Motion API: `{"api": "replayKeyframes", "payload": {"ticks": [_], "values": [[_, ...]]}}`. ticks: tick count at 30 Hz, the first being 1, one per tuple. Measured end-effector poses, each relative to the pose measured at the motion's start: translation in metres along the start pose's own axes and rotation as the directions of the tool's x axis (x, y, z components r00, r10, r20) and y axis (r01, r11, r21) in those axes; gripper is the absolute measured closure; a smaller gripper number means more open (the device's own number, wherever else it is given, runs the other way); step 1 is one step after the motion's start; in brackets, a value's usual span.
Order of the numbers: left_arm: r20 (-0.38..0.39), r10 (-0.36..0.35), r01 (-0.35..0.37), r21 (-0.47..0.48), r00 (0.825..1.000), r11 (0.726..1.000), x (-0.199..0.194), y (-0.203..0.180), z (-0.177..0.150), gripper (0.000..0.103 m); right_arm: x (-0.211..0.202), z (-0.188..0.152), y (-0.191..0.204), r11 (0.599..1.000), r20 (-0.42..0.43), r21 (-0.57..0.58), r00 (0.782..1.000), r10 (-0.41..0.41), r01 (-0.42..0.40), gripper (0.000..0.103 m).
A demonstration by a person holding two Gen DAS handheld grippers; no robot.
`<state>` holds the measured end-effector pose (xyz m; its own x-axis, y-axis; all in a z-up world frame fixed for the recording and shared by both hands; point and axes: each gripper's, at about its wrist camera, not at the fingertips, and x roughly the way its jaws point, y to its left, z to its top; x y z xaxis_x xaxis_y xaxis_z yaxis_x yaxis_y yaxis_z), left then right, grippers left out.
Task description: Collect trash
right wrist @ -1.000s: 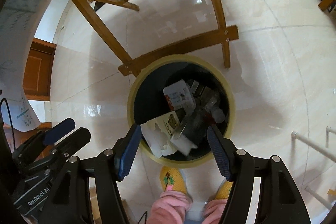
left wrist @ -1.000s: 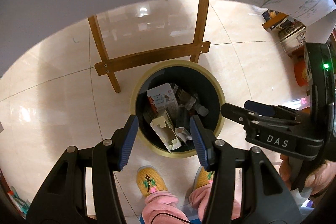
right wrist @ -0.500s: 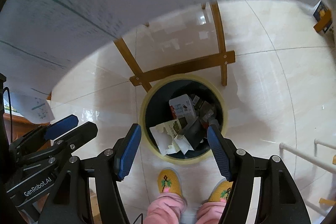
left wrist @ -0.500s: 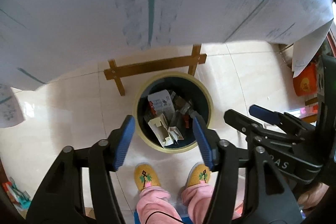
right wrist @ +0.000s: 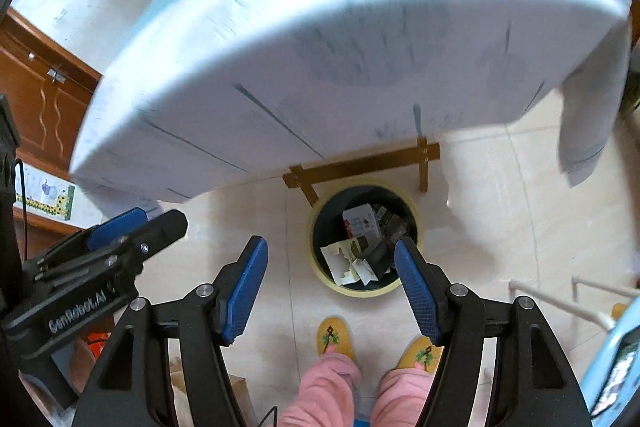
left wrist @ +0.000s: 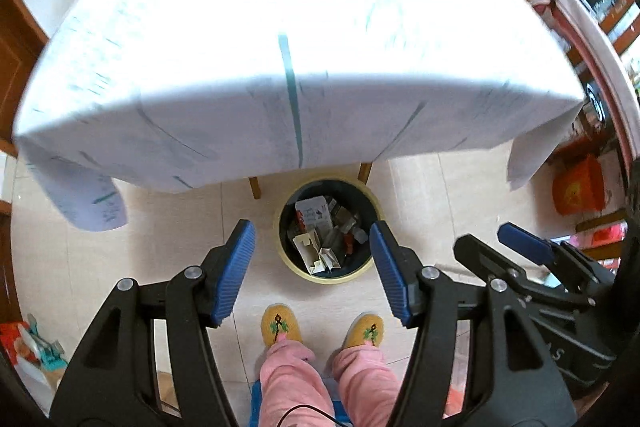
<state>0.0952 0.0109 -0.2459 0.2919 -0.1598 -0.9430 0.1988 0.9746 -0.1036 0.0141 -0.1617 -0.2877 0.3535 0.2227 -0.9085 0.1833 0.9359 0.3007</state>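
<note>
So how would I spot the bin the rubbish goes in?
Find the big table draped in a pale blue cloth. On the floor at its near edge, before the yellow slippers, stands the bin: round, yellow-rimmed, dark inside, full of cartons.

Glossy beige tile floor; wooden table legs; thin matt cloth covered the surface; crumpled cardboard cartons filled the smooth-rimmed bin; ribbed blue gripper pads.

A home: cloth-draped counter at 12 o'clock, wooden cabinets at 9 o'clock, slippered feet on tiled floor
</note>
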Motion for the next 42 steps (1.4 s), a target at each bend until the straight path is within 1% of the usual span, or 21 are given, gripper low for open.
{"api": "replayKeyframes", "payload": {"ticks": [2, 7, 10, 12, 14, 17, 19, 23, 26, 30, 32, 37, 42], "values": [[0.013, -0.004, 0.004, -0.013, 1.000, 1.000, -0.022, -0.001, 0.003, 0.046, -0.026, 0.005, 0.009, 1.000, 0.011, -0.012, 1.000, 0.001, -0.001, 0.036], [0.026, 0.041, -0.040, -0.021, 0.999, 0.999, -0.073, -0.004, 0.010, 0.046, -0.086, 0.013, 0.026, 1.000, 0.027, -0.030, 1.000, -0.003, 0.004, 0.036], [0.030, 0.069, -0.068, -0.024, 0.997, 0.997, -0.110, -0.005, 0.015, 0.046, -0.127, 0.018, 0.038, 0.999, 0.045, -0.039, 0.999, 0.003, -0.001, 0.036], [0.047, 0.089, -0.088, -0.013, 0.995, 0.996, -0.135, -0.008, 0.019, 0.046, -0.158, 0.023, 0.048, 0.999, 0.067, -0.051, 0.998, 0.001, 0.003, 0.036], [0.086, 0.105, -0.105, -0.005, 0.991, 0.994, -0.167, -0.012, 0.025, 0.046, -0.188, 0.028, 0.058, 0.998, 0.087, -0.070, 0.996, -0.002, 0.008, 0.036], [0.146, 0.099, -0.098, -0.013, 0.984, 0.995, -0.216, -0.017, 0.033, 0.046, -0.234, 0.035, 0.073, 0.996, 0.139, -0.092, 0.990, 0.000, 0.012, 0.036], [0.178, 0.090, -0.088, -0.022, 0.980, 0.996, -0.240, -0.019, 0.038, 0.046, -0.258, 0.038, 0.080, 0.995, 0.174, -0.102, 0.985, 0.003, 0.016, 0.036], [0.264, 0.089, -0.086, -0.025, 0.960, 0.996, -0.290, -0.029, 0.045, 0.046, -0.311, 0.046, 0.096, 0.994, 0.253, -0.113, 0.967, 0.023, 0.006, 0.034], [0.297, 0.088, -0.084, -0.028, 0.951, 0.996, -0.314, -0.035, 0.044, 0.045, -0.343, 0.046, 0.105, 0.993, 0.298, -0.118, 0.954, 0.029, 0.007, 0.033], [0.322, 0.101, -0.093, -0.042, 0.941, 0.995, -0.336, -0.040, 0.040, 0.044, -0.369, 0.044, 0.114, 0.992, 0.335, -0.125, 0.942, 0.030, 0.013, 0.031], [0.325, 0.103, -0.094, -0.043, 0.940, 0.995, -0.342, -0.042, 0.037, 0.044, -0.379, 0.042, 0.118, 0.992, 0.348, -0.125, 0.937, 0.029, 0.015, 0.030], [0.336, 0.107, -0.102, -0.033, 0.936, 0.994, -0.352, -0.048, 0.034, 0.044, -0.397, 0.038, 0.128, 0.989, 0.380, -0.142, 0.925, 0.019, 0.039, 0.030], [0.352, 0.105, -0.098, -0.038, 0.930, 0.994, -0.358, -0.050, 0.036, 0.044, -0.405, 0.036, 0.138, 0.985, 0.402, -0.162, 0.916, 0.006, 0.065, 0.027]]}}
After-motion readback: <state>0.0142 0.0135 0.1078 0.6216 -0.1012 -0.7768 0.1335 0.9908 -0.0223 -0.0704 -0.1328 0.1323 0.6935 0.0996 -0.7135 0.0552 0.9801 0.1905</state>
